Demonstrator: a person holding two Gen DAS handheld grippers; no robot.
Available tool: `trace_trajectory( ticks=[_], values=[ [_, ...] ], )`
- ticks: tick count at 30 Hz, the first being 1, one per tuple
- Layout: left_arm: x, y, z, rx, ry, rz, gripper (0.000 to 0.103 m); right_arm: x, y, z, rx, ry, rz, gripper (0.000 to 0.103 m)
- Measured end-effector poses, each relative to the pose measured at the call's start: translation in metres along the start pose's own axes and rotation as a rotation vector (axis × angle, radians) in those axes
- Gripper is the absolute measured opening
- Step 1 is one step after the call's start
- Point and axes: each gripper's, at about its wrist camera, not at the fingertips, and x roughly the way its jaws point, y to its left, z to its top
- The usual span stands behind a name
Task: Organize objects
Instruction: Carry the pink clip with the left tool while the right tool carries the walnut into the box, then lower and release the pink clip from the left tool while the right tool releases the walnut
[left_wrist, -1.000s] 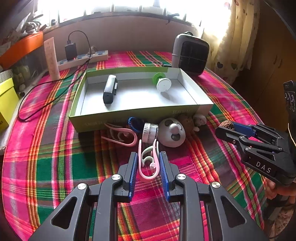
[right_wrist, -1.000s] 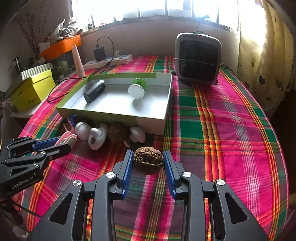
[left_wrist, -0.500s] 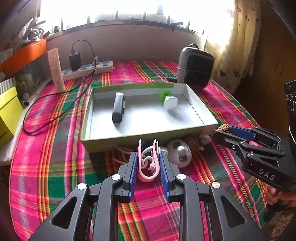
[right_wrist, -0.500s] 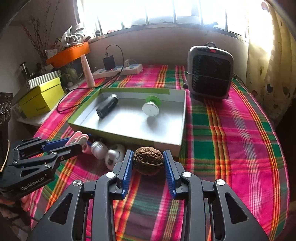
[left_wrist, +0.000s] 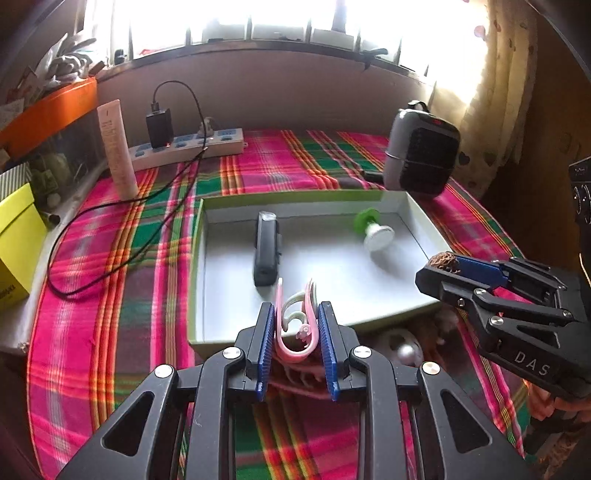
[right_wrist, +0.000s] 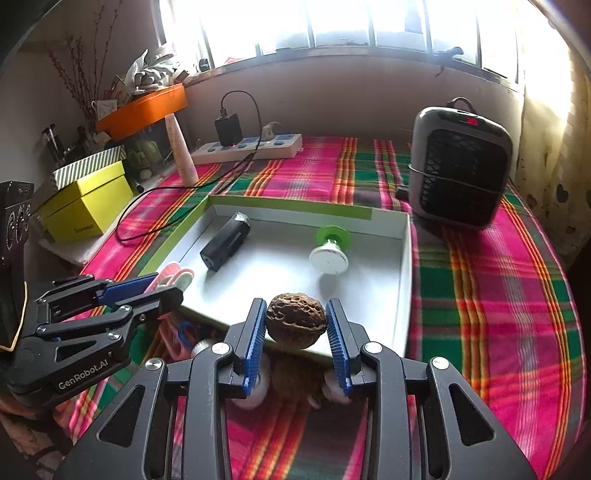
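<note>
My left gripper is shut on a pink and white ear-hook clip, held above the near rim of the shallow green-edged box. My right gripper is shut on a brown walnut, also over the box's near edge. Inside the box lie a black rectangular device and a green and white spool. Each gripper shows in the other's view: the right gripper at the right with the walnut, the left gripper at the left.
Small objects lie on the plaid cloth just before the box, partly hidden: a white round toy and another pink hook. A grey heater stands back right. A power strip, a cable, a white tube and a yellow box are at the left.
Both grippers have moved forward and slightly up with their loads, from above the cloth before the box to over its near edge. The box now looks closer and lower in both views.
</note>
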Motion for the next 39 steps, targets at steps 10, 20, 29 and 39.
trace_trajectory(
  ticks=[10, 20, 29, 39],
  values=[
    [0.021, 0.02, 0.013, -0.028, 0.016, 0.032, 0.022, 0.032, 0.002, 0.02, -0.001, 0.032, 0.01, 0.034],
    [0.037, 0.034, 0.017, -0.054, 0.041, 0.047, 0.022, 0.062, 0.011, 0.036, -0.034, 0.072, 0.019, 0.034],
    [0.045, 0.036, 0.018, -0.053, 0.048, 0.044, 0.022, 0.075, 0.016, 0.041, -0.044, 0.089, 0.014, 0.034],
    [0.047, 0.035, 0.019, -0.054, 0.046, 0.043, 0.022, 0.09, 0.018, 0.044, -0.051, 0.113, 0.008, 0.034]
  ],
)
